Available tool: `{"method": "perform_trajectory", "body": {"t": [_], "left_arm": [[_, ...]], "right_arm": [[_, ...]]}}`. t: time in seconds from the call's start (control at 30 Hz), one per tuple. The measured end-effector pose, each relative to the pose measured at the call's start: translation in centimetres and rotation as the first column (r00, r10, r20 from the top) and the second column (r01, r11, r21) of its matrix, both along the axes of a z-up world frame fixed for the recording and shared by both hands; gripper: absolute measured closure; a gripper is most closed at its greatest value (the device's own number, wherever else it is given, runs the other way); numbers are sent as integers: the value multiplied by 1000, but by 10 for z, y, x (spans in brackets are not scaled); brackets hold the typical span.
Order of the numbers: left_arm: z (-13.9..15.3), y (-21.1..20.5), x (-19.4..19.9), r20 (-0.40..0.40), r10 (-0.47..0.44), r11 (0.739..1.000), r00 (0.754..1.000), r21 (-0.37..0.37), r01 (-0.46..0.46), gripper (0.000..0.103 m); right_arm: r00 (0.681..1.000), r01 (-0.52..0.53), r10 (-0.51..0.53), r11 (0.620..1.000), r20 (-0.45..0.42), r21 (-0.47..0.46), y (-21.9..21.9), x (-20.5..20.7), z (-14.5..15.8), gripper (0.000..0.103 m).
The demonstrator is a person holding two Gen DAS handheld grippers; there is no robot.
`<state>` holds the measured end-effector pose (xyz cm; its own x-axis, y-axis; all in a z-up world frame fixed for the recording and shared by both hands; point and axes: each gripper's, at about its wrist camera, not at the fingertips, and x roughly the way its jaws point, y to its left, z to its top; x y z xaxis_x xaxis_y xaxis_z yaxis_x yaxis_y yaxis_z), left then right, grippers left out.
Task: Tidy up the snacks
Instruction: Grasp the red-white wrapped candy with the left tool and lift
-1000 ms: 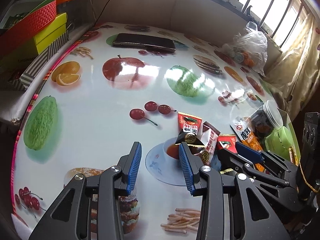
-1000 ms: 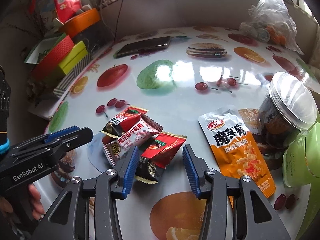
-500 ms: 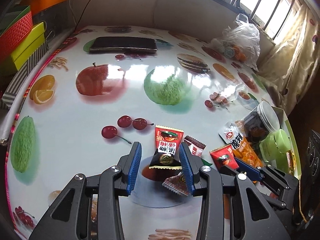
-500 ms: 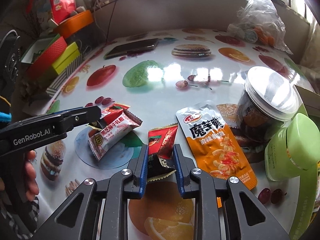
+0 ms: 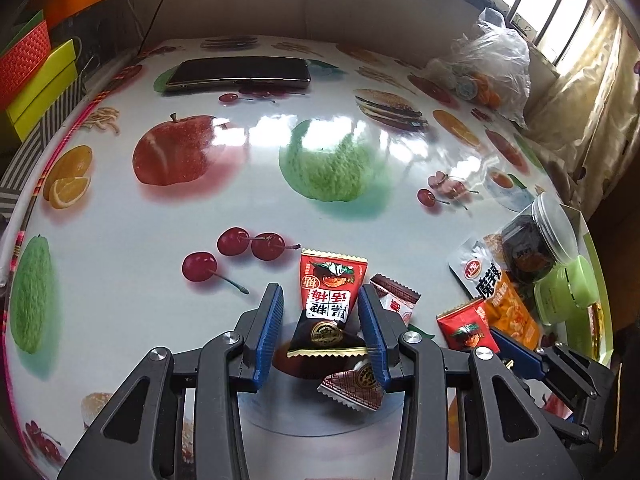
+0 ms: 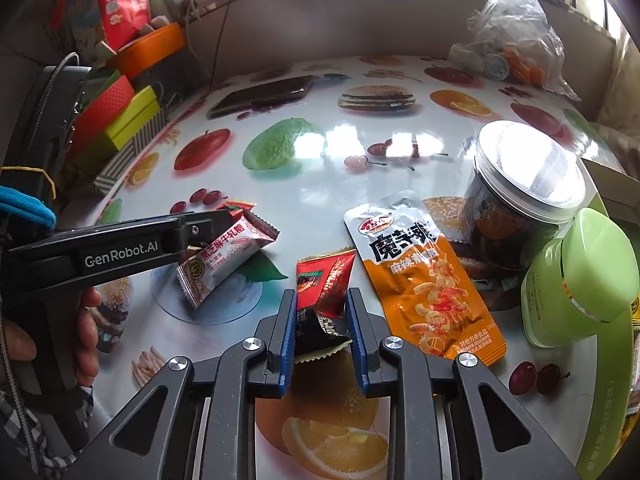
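My left gripper stands around a red and black candy packet on the table; its pads are close to the packet but contact is unclear. A white and maroon candy packet lies just right of it, also seen in the right wrist view. My right gripper is shut on a second red and black candy packet, also seen in the left wrist view. An orange snack pouch lies to its right.
A clear jar with dark snacks and a green tub stand at the right. A black phone lies at the back. A plastic bag sits back right. Coloured boxes are stacked beyond the left edge.
My right gripper closed on the red and black packet. My left gripper moved forward over the other red packet and narrowed around it.
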<state>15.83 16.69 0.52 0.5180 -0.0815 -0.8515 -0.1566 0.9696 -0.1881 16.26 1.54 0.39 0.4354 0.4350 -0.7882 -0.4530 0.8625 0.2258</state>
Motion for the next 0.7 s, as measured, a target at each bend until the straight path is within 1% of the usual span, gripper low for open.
{"method": "perform_trajectory", "body": {"t": [0.23,0.3,0.33,0.37,0.5,0.57,0.7], "left_arm": [[0,-5,0,-2,-10,999,1000,49,10,63],[0,-5,0,0,-7,999,1000,51,7,65],[0,-4,0,0,-6,999,1000,52,6,71],[0,-4,0,-1,-3,999,1000,52,3,73],[0,-3,-1,2,5,999,1000,50,-5,74],[0,-2,-2,6,12,999,1000,47,-12,76],[2,-2,-5,13,18,999,1000,45,-18,76]], "right_arm": [[1000,0,0,1000,0,2,0,0,0,80],[1000,0,0,1000,-1,3,0,0,0,80],[1000,1,-1,1000,-1,3,0,0,0,80],[1000,0,0,1000,0,2,0,0,0,80],[1000,1,-1,1000,0,3,-1,0,0,80],[1000,1,-1,1000,-1,2,-1,0,0,80],[1000,-1,1,1000,1,0,-1,0,0,80]]}}
